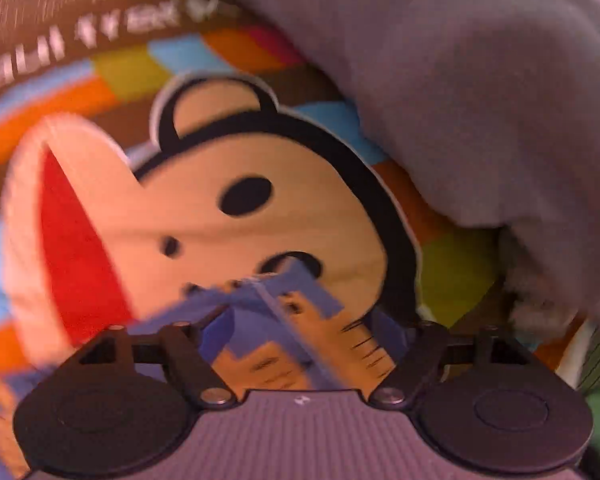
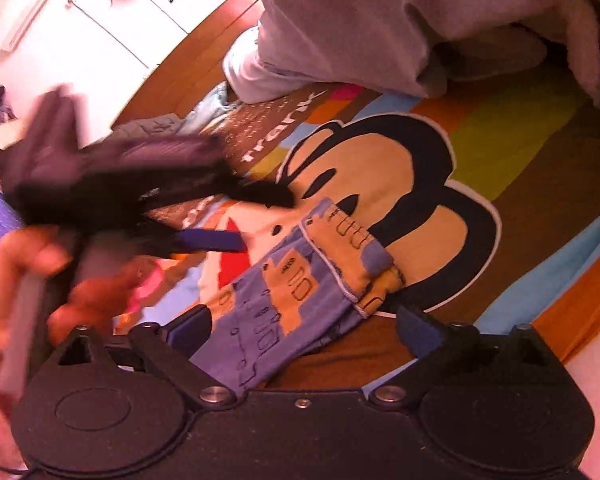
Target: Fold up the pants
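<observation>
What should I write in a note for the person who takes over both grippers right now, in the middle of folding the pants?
Left gripper: fingers look open, nothing clamped, but the view is blurred by motion; it is close above the pants.
Right gripper: open, with one end of the pants lying between its fingers, not gripped.
Pants: the small blue and tan pair lies on the cartoon monkey bedspread, with one end turned over on itself.
Done: the pants are on the bedspread, roughly bunched lengthwise.
Left: no neat fold shows yet; probably grip the ends, flatten them and finish the fold.
</observation>
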Demonstrator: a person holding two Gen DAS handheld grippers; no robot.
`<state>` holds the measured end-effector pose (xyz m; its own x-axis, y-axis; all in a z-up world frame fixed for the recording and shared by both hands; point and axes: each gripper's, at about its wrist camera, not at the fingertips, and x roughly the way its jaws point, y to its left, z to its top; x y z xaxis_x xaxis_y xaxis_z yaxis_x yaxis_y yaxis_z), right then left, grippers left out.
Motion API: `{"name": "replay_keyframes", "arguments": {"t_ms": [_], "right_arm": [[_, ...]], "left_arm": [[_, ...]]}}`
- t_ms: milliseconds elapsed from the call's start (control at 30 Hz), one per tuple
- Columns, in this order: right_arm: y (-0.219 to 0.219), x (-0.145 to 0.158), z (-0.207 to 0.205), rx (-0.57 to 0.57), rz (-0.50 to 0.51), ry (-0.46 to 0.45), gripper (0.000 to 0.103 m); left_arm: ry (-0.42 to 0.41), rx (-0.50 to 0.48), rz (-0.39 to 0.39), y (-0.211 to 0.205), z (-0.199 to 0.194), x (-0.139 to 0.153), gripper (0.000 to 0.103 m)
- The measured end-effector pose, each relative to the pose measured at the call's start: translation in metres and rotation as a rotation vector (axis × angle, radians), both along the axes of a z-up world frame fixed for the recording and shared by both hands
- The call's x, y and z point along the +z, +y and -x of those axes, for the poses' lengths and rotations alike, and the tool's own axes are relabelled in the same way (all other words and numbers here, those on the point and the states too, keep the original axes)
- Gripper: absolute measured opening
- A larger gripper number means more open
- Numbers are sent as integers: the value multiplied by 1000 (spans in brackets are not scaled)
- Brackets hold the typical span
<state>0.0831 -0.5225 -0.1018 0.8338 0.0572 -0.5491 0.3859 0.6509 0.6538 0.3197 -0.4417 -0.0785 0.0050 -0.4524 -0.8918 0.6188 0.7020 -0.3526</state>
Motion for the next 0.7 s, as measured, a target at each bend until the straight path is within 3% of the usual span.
{"name": "replay_keyframes", "arguments": {"t_ms": [67, 267, 333, 400, 467, 567, 700], "right_arm": [[-4, -3, 1, -3, -33, -9, 86], [-16, -11, 3, -144, -150, -18, 70], [-17, -13, 0, -201, -167, 6, 55], [-15, -13, -3, -235, -147, 39, 29], [-13, -12, -5, -247, -132, 49, 16], [3, -2, -11, -219, -6, 53, 14], [54, 26, -30, -100, 341, 84, 13]], "left_arm": [[63, 43, 34, -1, -5, -3, 79], [77, 92, 50, 3, -3, 3, 79], [82, 106, 47, 4, -3, 4, 79], [85, 115, 38, 3, -5, 7, 79], [79, 115, 24, -2, -6, 11, 79], [58, 89, -3, -12, -6, 18, 79], [6, 21, -67, -25, 2, 33, 81]]}}
